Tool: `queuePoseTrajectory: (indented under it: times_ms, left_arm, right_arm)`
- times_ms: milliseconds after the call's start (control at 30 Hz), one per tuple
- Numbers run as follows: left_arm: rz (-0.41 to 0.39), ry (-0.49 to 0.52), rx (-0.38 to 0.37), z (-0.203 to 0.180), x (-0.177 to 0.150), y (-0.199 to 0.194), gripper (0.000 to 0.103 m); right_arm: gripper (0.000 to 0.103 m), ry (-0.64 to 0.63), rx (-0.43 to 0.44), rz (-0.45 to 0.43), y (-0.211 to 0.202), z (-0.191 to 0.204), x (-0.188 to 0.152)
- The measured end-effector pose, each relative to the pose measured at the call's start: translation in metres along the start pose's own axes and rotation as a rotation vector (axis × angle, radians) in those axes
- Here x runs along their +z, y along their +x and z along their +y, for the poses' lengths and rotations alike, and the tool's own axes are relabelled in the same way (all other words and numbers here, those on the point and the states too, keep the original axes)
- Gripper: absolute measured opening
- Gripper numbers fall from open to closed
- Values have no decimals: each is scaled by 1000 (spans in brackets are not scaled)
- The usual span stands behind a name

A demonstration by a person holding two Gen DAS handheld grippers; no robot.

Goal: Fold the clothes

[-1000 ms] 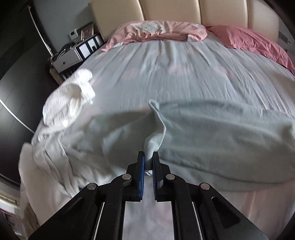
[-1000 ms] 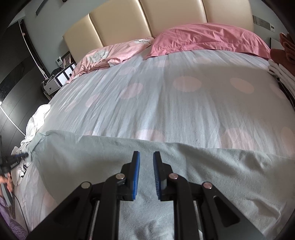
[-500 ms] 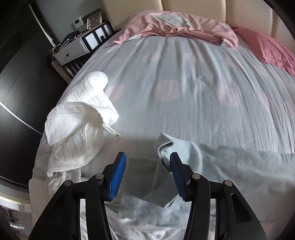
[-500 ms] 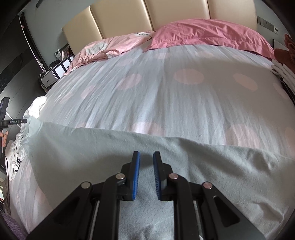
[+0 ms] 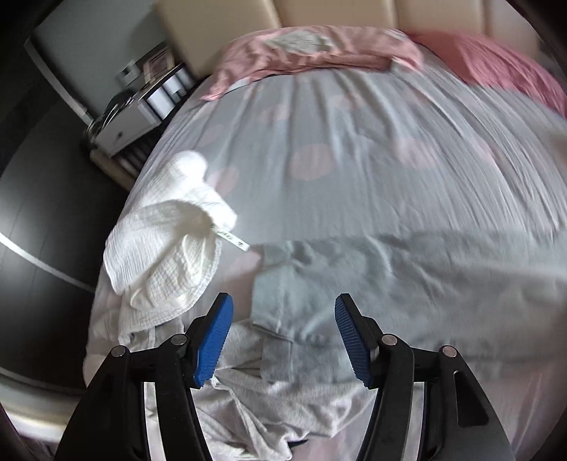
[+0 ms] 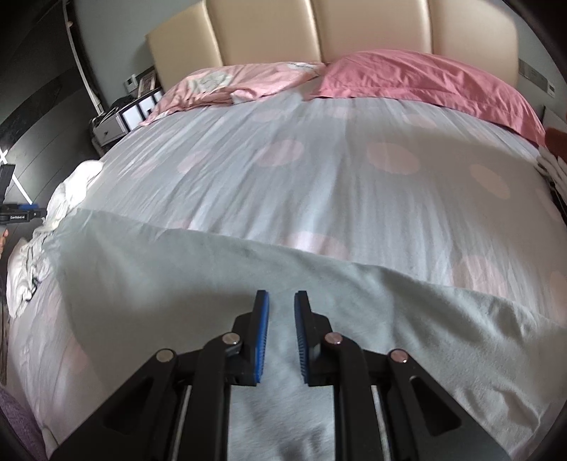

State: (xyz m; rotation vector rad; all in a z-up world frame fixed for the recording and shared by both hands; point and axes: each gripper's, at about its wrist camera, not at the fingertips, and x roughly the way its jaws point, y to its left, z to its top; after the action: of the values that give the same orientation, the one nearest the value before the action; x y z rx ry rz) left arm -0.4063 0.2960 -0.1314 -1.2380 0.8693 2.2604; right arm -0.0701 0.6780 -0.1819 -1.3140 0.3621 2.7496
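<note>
Lying spread across the bed point(image 6: 319, 170), one pale green garment point(image 6: 159, 280) is seen, long axis crosswise. Left tool point(image 5: 283, 333) opening, empty, above its corner. Right tool point(image 6: 281, 337) narrowly gapped; grip cannot be told. Two pink pillows; one white garment point(image 5: 166, 248).

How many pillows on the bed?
2: a patterned light pink pillow at the left of the headboard, a plain darker pink pillow at the right. None hidden, apparently.

Pink pillows point(image 6: 418, 79) against beige headboard point(image 6: 319, 32); nightstand point(image 5: 138, 117) beside bed.
</note>
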Motion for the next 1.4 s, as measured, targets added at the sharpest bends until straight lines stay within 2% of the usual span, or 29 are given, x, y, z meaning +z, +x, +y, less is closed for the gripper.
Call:
queuePoseTrajectory:
  times_ms: [133, 233, 433, 500, 533, 633, 733, 800, 867, 967, 1067, 1167, 1400]
  left_arm:
    - [10, 155, 15, -17, -16, 4, 61]
    - [15, 231, 33, -20, -25, 13, 61]
    - [9, 428, 42, -30, -35, 30, 61]
    - [20, 484, 39, -30, -37, 37, 59]
    - [25, 512, 38, -30, -38, 40, 55]
    - [22, 582, 51, -29, -40, 48, 54]
    - [23, 680, 80, -37, -45, 57, 42]
    - [17, 746, 106, -45, -50, 62, 38]
    - [11, 754, 93, -49, -50, 63, 23]
    - [1, 696, 47, -44, -45, 61, 12]
    - [-8, 611, -6, -32, -36, 53, 10]
    - [-12, 570, -22, -25, -29, 49, 8]
    - [-9, 569, -6, -24, -27, 50, 8]
  right_arm:
    - [15, -44, 62, 39, -5, 33, -6]
    - [15, -86, 94, 73, -4, 62, -12]
    - [15, -198, 182, 137, 9, 136, -25]
    - [15, -219, 205, 152, 13, 153, -28]
    - [15, -228, 214, 160, 16, 161, -29]
    - [16, -239, 210, 178, 24, 177, -32]
    - [15, -259, 204, 197, 33, 191, -33]
    - [16, -281, 200, 205, 39, 202, -34]
    - [16, -297, 190, 200, 44, 210, -33]
    - [16, -306, 190, 192, 48, 219, -30]
    - [16, -350, 178, 181, 50, 230, -27]
    - [15, -413, 163, 189, 52, 239, -30]
    - [17, -450, 125, 191, 58, 244, -33]
